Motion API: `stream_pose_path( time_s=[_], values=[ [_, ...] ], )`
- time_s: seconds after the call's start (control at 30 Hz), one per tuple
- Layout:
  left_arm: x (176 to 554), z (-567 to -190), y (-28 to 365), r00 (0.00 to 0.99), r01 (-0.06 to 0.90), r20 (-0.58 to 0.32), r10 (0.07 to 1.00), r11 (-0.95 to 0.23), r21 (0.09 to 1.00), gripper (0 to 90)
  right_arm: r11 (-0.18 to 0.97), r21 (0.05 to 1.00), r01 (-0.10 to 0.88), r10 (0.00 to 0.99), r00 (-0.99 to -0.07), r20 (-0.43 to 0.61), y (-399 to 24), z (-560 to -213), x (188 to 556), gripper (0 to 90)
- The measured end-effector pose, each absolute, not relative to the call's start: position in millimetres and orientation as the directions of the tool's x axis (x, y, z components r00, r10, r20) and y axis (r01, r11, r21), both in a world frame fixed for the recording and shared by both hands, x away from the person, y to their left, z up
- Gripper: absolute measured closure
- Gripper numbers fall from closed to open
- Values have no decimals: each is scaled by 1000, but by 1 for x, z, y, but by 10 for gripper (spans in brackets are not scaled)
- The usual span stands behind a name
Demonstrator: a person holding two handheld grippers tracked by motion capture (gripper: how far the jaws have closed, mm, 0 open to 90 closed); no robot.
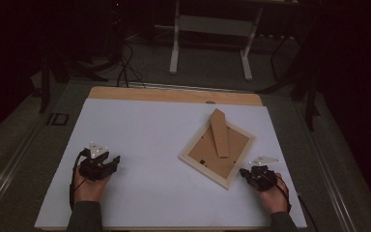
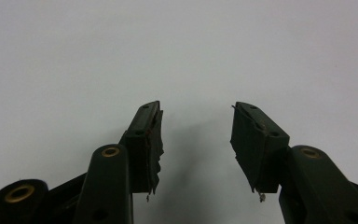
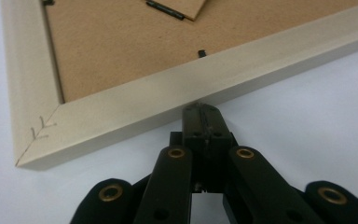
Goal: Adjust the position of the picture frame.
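Observation:
A pale wooden picture frame (image 1: 217, 149) lies face down on the white table top, its brown backing board up and its brown stand strut (image 1: 220, 132) folded out over it. My right gripper (image 1: 244, 172) is shut with nothing in it, its tips right at the frame's near right edge (image 3: 200, 88); whether they touch the wood I cannot tell. My left gripper (image 1: 116, 160) rests far to the left on bare white surface, jaws open and empty (image 2: 196, 126).
The white sheet (image 1: 145, 140) covers a wooden table whose far edge (image 1: 174, 94) shows bare. Beyond it stand a white desk's legs (image 1: 175, 43) and cables (image 1: 123, 67) on a dark floor.

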State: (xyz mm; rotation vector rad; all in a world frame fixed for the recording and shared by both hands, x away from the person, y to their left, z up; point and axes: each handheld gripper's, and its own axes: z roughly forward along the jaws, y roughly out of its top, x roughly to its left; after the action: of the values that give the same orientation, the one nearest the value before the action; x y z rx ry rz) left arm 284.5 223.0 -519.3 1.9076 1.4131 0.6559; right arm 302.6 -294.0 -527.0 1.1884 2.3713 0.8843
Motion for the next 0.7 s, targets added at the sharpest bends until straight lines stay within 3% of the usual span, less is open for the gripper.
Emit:
stream_pose_path(
  time_s=[0.7],
  values=[
    [286, -520, 219, 311, 634, 7, 950, -213, 744, 590, 478, 678, 558, 746, -666, 22, -273, -529, 301, 900]
  ],
)
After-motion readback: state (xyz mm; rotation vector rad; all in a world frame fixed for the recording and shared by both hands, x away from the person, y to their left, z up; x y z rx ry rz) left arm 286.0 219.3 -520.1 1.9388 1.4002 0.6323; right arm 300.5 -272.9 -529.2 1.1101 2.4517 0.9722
